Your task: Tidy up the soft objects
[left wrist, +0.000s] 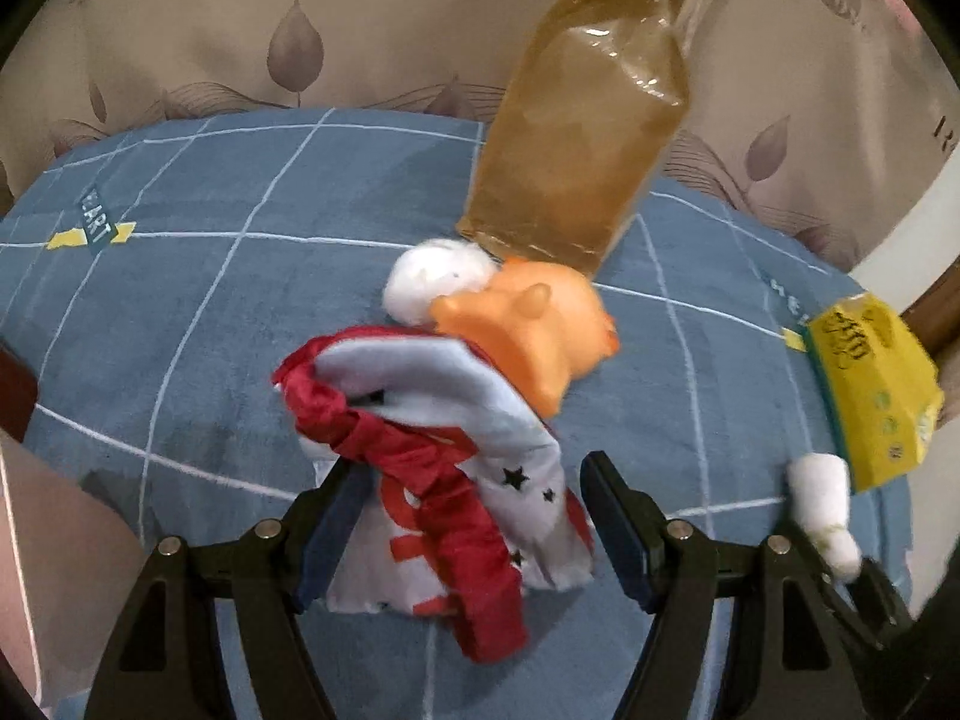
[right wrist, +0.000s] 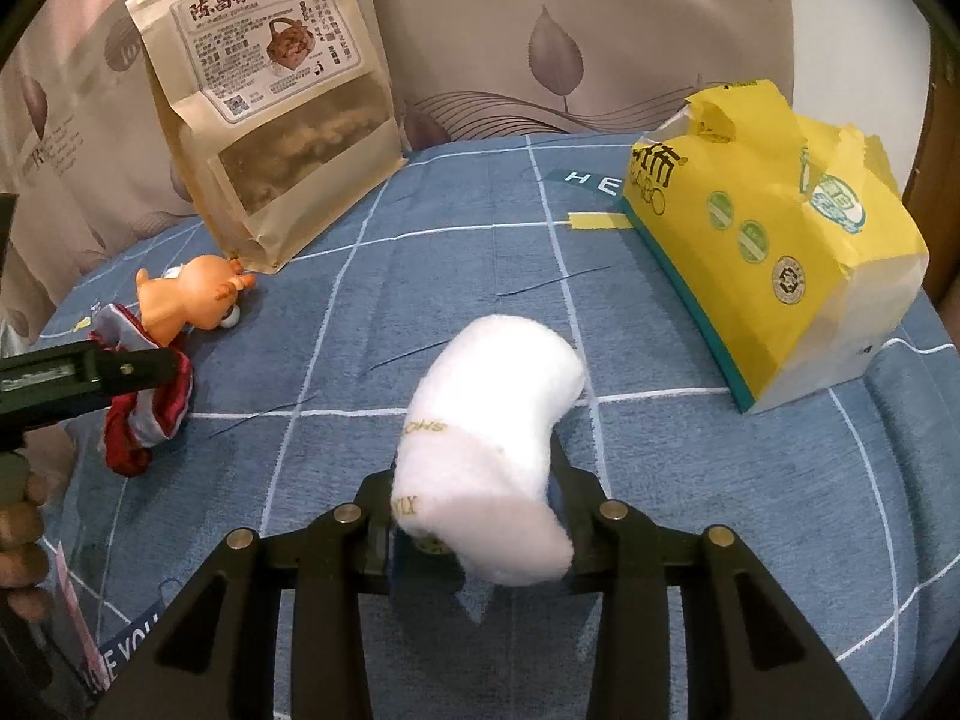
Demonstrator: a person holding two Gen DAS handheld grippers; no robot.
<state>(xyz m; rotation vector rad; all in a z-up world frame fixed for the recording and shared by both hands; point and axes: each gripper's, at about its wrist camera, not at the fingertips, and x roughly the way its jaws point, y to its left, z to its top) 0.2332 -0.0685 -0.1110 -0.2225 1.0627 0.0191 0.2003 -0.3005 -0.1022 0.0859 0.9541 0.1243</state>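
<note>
A red and white cloth with black stars (left wrist: 444, 468) lies bunched on the blue checked blanket (left wrist: 210, 300). My left gripper (left wrist: 471, 474) is open, its jaws on either side of the cloth. An orange rubber toy (left wrist: 534, 330) lies just beyond the cloth, with a white sock ball (left wrist: 432, 276) behind it. My right gripper (right wrist: 474, 480) is shut on a rolled white sock (right wrist: 492, 432) and holds it above the blanket; it also shows in the left wrist view (left wrist: 822, 504). The cloth (right wrist: 150, 408) and toy (right wrist: 186, 294) sit far left in the right wrist view.
A brown snack bag (right wrist: 270, 102) stands at the back against a leaf-patterned curtain (right wrist: 540, 30). A yellow tissue pack (right wrist: 780, 240) lies at the right of the blanket (right wrist: 480, 276). A hand (right wrist: 18, 528) holds the left gripper at the left edge.
</note>
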